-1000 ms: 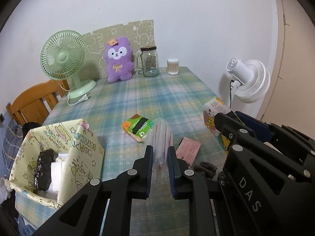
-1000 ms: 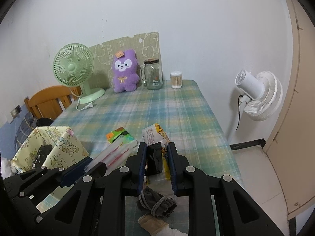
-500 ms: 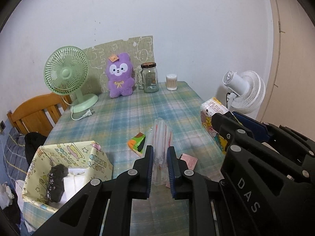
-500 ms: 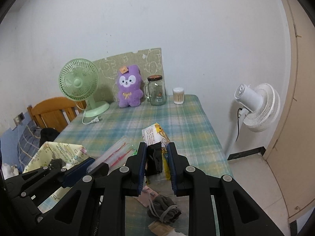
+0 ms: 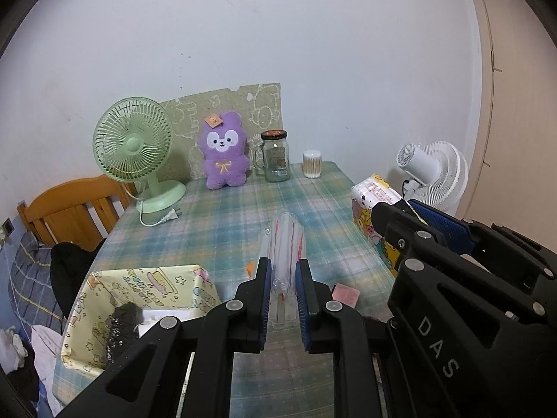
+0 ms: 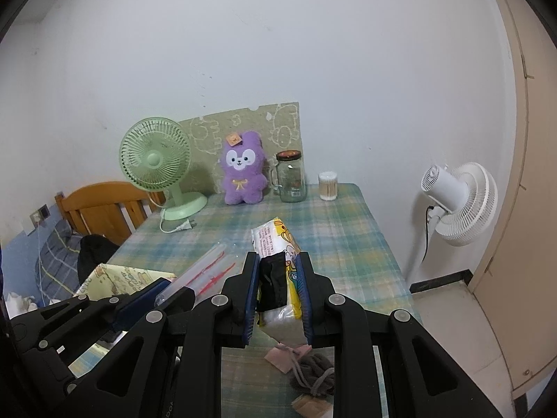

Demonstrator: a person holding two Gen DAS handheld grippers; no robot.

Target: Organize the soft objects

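My left gripper (image 5: pixel 282 277) is shut on a clear plastic pack with red marks (image 5: pixel 283 244) and holds it above the table. The pack also shows in the right wrist view (image 6: pixel 205 273). My right gripper (image 6: pixel 276 278) is shut on a yellow and white cartoon tissue pack (image 6: pixel 275 244), together with something black. The tissue pack shows at the right in the left wrist view (image 5: pixel 370 205). A yellow patterned fabric box (image 5: pixel 87 317) with a dark item and white things inside sits at the table's near left.
On the plaid table (image 5: pixel 226 216) stand a green fan (image 5: pixel 134 146), a purple plush (image 5: pixel 224 155), a glass jar (image 5: pixel 275 156) and a cotton swab tub (image 5: pixel 311 163). A pink packet (image 5: pixel 344 294) and a grey cloth bundle (image 6: pixel 315 371) lie below. A white fan (image 6: pixel 456 202) stands right.
Both grippers have risen and pulled back from the table with their packs still held. The table and the box now look lower and farther away.
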